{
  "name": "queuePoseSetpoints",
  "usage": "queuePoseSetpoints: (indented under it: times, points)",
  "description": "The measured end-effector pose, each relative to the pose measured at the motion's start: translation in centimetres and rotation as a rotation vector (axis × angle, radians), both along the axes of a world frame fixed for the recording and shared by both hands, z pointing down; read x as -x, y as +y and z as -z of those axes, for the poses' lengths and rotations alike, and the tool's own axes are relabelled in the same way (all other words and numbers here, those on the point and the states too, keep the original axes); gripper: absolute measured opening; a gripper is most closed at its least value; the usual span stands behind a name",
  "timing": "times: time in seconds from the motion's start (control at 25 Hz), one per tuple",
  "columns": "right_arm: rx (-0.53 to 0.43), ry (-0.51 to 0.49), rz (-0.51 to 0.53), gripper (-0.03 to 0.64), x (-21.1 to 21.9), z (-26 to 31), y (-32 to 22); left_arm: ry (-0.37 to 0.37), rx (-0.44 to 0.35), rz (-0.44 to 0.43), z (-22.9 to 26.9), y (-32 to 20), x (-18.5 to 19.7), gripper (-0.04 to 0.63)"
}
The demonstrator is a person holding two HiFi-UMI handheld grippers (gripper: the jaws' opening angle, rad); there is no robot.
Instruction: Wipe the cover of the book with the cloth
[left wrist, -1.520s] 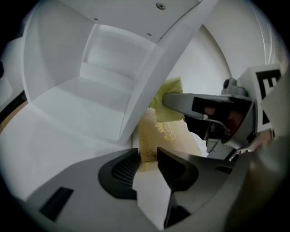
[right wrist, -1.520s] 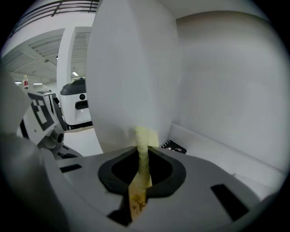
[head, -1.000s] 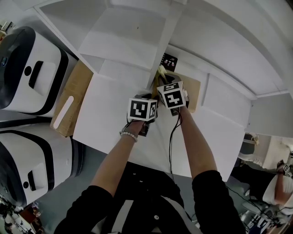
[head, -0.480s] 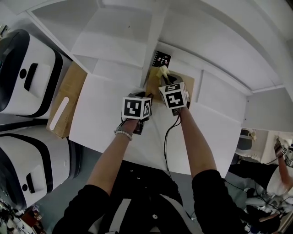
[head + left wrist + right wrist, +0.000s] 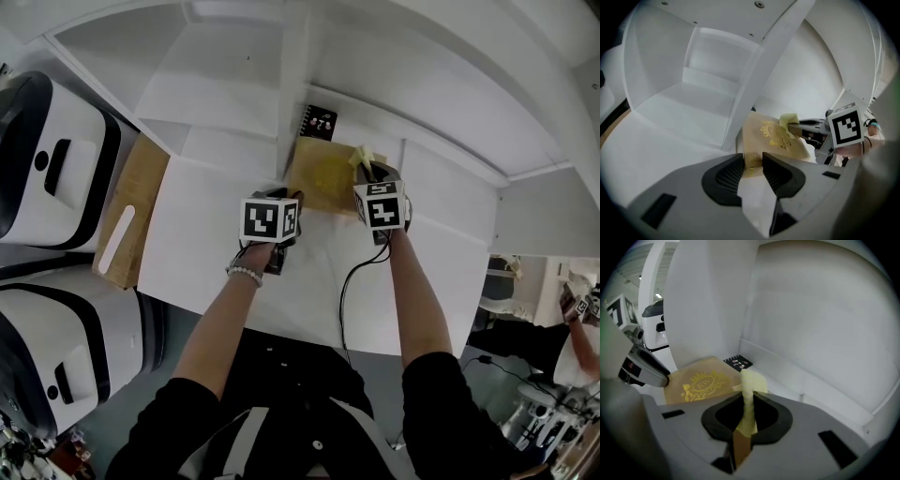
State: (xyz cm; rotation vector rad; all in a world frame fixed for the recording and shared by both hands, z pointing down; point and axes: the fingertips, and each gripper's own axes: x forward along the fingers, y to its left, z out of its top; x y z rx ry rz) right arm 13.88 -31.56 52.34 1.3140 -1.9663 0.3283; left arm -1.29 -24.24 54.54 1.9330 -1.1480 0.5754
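Note:
A tan book (image 5: 319, 178) with a gold crest lies flat on the white shelf, against the upright divider. My left gripper (image 5: 288, 198) is shut on the book's near left corner; in the left gripper view the corner (image 5: 751, 161) sits between the ribbed pads. My right gripper (image 5: 368, 169) is shut on a pale yellow cloth (image 5: 360, 157), whose bunched end rests at the book's right edge. In the right gripper view the cloth (image 5: 749, 392) sticks up from the jaws, with the book's cover (image 5: 696, 383) to the left.
A small black spiral notepad (image 5: 319, 122) lies behind the book. The white divider (image 5: 292, 94) stands to the book's left, the shelf's back wall (image 5: 811, 333) beyond. Two white-and-black machines (image 5: 47, 159) and a wooden board (image 5: 131, 211) are at the far left.
My right gripper has slid right across the book with the cloth, from the cover's middle to its right edge, uncovering the crest. The left gripper has kept still on the corner.

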Motion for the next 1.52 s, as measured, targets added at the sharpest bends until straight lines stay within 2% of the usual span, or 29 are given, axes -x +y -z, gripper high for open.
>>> queuePoseSetpoints:
  times: [0.32,0.56,0.88,1.52]
  points:
    - [0.008,0.025,-0.084,0.038,-5.1,-0.1,1.5,-0.009,-0.005,-0.006,0.0,-0.1,-0.1,0.132]
    - [0.013,0.035,-0.104,0.038,-5.3,-0.2,2.3,-0.01,-0.001,-0.008,0.0,0.0,0.0,0.132]
    - [0.004,0.008,-0.079,0.038,-2.8,-0.2,2.9,-0.008,0.001,-0.017,0.0,0.0,-0.1,0.132]
    - [0.01,-0.023,0.126,0.038,6.3,-0.3,3.1,-0.006,0.002,-0.025,0.0,-0.1,-0.1,0.132]
